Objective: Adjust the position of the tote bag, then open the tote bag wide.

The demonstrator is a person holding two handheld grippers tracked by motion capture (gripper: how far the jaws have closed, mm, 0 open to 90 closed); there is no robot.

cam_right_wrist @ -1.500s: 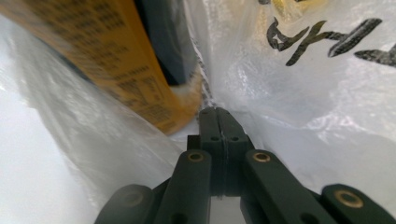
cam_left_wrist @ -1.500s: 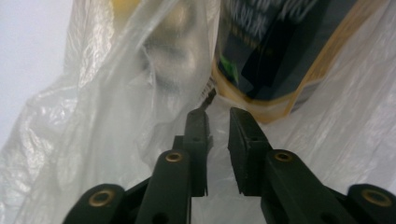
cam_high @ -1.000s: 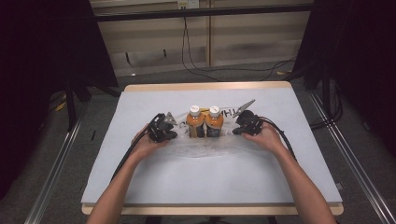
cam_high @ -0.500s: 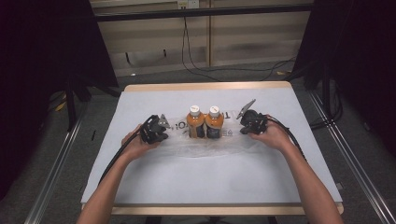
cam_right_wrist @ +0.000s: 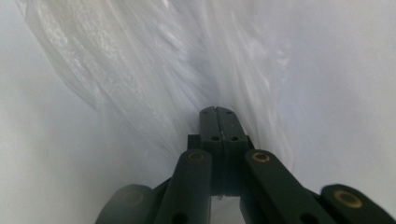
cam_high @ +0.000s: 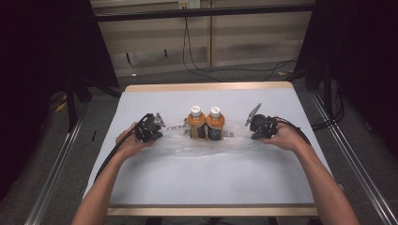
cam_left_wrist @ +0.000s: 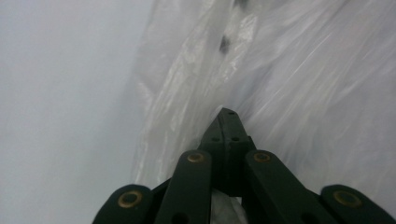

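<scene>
From the high view you have two orange bottles point(cam_high: 206, 123) with white caps standing upright and touching each other, a little toward the far edge of the tabletop point(cam_high: 206, 180) and midway between its left and right edges, and one clear plastic bag point(cam_high: 206, 143) spread flat around and in front of them. You hold two grippers: your left gripper point(cam_high: 157, 123) sits at the bag's left end, your right gripper point(cam_high: 252, 121) at its right end, each well apart from the bottles. Both of your forearms come up from the near edge and splay outward, hands wrapped round the gripper bodies, tips pointing in toward the bottles and slightly toward the far edge. In the left gripper view, your jaws are pressed fully together with a fold of the bag's film point(cam_left_wrist: 196, 79) pinched at the tip; the film fans away from the tip in taut streaks toward the top of the frame, with bare tabletop on the left. In the right gripper view, your jaws are likewise closed tight on the film point(cam_right_wrist: 140, 60), which stretches up and to the left in drawn-out pleats, with bare tabletop to either side.
</scene>
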